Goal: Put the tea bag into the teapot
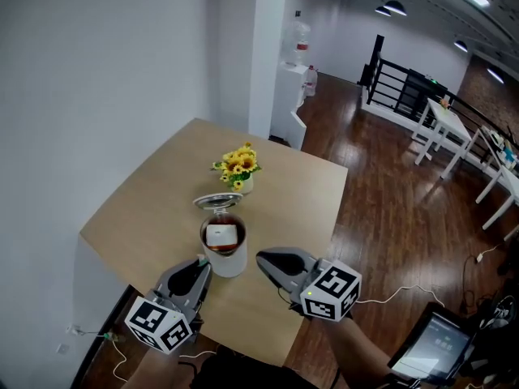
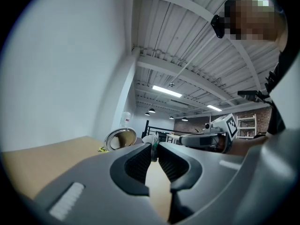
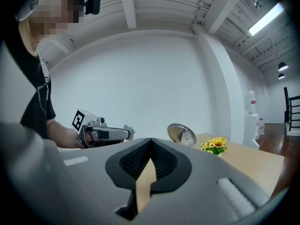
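Observation:
On the light wooden table [image 1: 154,205] stands the teapot [image 1: 228,262], its steel lid [image 1: 217,202] tipped open behind it. A white square tea bag [image 1: 222,234] lies inside on dark liquid. My left gripper [image 1: 203,263] is just left of the pot, near the table's front edge. Its jaws are shut on a small pale scrap [image 2: 153,149], which also shows at its tip in the right gripper view [image 3: 130,132]. To the right of the pot, my right gripper [image 1: 264,259] is shut with nothing between its pads [image 3: 140,159]. The two grippers face each other.
A small vase of yellow flowers [image 1: 238,167] stands behind the teapot. A white wall runs along the table's left side. Wooden floor, white tables [image 1: 454,132] and a black railing [image 1: 397,83] lie to the right. A tablet [image 1: 430,347] sits at the lower right.

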Action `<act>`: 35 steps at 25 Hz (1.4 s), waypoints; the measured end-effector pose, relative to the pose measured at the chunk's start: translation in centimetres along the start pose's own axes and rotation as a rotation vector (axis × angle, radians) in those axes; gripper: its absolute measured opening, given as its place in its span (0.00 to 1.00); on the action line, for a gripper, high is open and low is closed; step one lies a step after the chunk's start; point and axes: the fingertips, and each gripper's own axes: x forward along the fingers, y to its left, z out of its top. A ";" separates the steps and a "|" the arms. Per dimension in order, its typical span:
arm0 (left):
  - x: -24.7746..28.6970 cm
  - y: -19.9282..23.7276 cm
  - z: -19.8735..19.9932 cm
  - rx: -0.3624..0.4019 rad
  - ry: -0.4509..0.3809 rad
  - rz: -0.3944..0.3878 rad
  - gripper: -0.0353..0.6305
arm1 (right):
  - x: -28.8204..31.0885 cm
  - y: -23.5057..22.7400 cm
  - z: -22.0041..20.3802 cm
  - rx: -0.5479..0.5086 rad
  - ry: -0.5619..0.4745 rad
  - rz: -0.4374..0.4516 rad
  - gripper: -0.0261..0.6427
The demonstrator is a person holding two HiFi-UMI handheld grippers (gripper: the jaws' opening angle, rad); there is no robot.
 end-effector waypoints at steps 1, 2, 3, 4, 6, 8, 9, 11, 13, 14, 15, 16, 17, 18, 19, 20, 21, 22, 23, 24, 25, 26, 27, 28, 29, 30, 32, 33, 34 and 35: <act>0.3 0.4 -0.1 0.000 0.002 0.000 0.14 | 0.3 -0.3 -0.1 0.001 -0.002 -0.005 0.04; 0.7 0.8 -0.2 0.000 0.004 -0.001 0.14 | 0.6 -0.6 -0.2 0.002 -0.004 -0.012 0.04; 1.0 1.2 -0.3 0.000 0.006 -0.002 0.14 | 0.9 -0.9 -0.3 0.003 -0.005 -0.018 0.04; 1.3 1.5 -0.5 0.000 0.009 -0.004 0.14 | 1.2 -1.2 -0.6 0.006 -0.004 -0.023 0.04; 1.9 2.2 -1.0 0.006 0.014 -0.008 0.14 | 1.8 -1.6 -1.3 0.013 0.001 -0.029 0.04; 2.7 2.9 -1.4 0.010 0.016 -0.010 0.14 | 2.5 -2.0 -2.0 0.021 0.008 -0.034 0.04; 3.1 3.3 -1.6 0.009 0.017 -0.009 0.14 | 2.8 -2.3 -2.3 0.028 0.012 -0.035 0.04; 4.0 4.2 -2.0 -0.002 0.018 -0.002 0.14 | 3.6 -2.7 -3.0 0.042 0.022 -0.034 0.04; 5.0 5.1 -2.4 -0.009 0.022 0.002 0.14 | 4.5 -3.1 -3.4 0.050 0.030 -0.030 0.04; 5.5 5.4 -2.6 -0.008 0.026 0.002 0.14 | 4.9 -3.4 -3.6 0.053 0.032 -0.029 0.04; 6.0 5.8 -2.8 -0.006 0.033 0.003 0.14 | 5.3 -3.7 -3.7 0.057 0.033 -0.030 0.04; 6.5 6.1 -3.1 -0.008 0.040 0.005 0.14 | 5.5 -4.0 -3.8 0.061 0.032 -0.033 0.04; 7.1 6.4 -3.3 -0.012 0.048 0.006 0.14 | 5.8 -4.3 -4.0 0.067 0.032 -0.036 0.04; 7.5 6.7 -3.6 -0.014 0.056 0.007 0.14 | 6.0 -4.7 -4.1 0.073 0.033 -0.040 0.04; 8.0 7.0 -3.9 -0.013 0.064 0.007 0.14 | 6.2 -5.0 -4.3 0.080 0.034 -0.043 0.04; 8.4 7.2 -4.1 -0.011 0.072 0.007 0.14 | 6.4 -5.2 -4.6 0.086 0.037 -0.044 0.04; 8.8 7.6 -4.3 -0.008 0.080 0.007 0.14 | 6.5 -5.4 -4.8 0.091 0.040 -0.045 0.04; 9.2 7.9 -4.5 -0.007 0.088 0.010 0.14 | 6.7 -5.6 -5.0 0.095 0.044 -0.046 0.04; 9.4 8.2 -4.7 -0.006 0.098 0.015 0.14 | 6.9 -5.8 -5.2 0.099 0.047 -0.047 0.04; 9.7 8.6 -4.9 -0.005 0.106 0.020 0.14 | 7.0 -6.0 -5.3 0.103 0.049 -0.049 0.04; 9.8 8.8 -5.0 -0.003 0.114 0.024 0.14 | 7.2 -6.2 -5.4 0.108 0.049 -0.052 0.04; 10.0 9.0 -5.1 -0.001 0.120 0.026 0.14 | 7.3 -6.4 -5.4 0.112 0.049 -0.054 0.04; 10.2 9.1 -5.2 0.000 0.127 0.026 0.14 | 7.4 -6.6 -5.4 0.116 0.049 -0.057 0.04; 10.4 9.2 -5.3 0.000 0.133 0.027 0.14 | 7.5 -6.8 -5.4 0.118 0.049 -0.058 0.04; 10.5 9.2 -5.3 0.001 0.141 0.030 0.14 | 7.6 -6.9 -5.4 0.121 0.050 -0.057 0.04; 10.6 9.3 -5.4 0.004 0.149 0.034 0.14 | 7.7 -6.9 -5.3 0.124 0.049 -0.056 0.04; 10.8 9.4 -5.4 0.016 0.165 0.043 0.14 | 7.9 -6.9 -5.2 0.129 0.047 -0.055 0.04; 10.8 9.5 -5.5 0.024 0.176 0.050 0.14 | 7.9 -6.9 -5.1 0.130 0.047 -0.054 0.04; 10.8 9.7 -5.5 0.033 0.189 0.058 0.14 | 8.0 -6.8 -5.1 0.131 0.047 -0.053 0.04; 10.9 9.8 -5.6 0.042 0.204 0.063 0.14 | 8.0 -6.8 -5.0 0.131 0.047 -0.052 0.04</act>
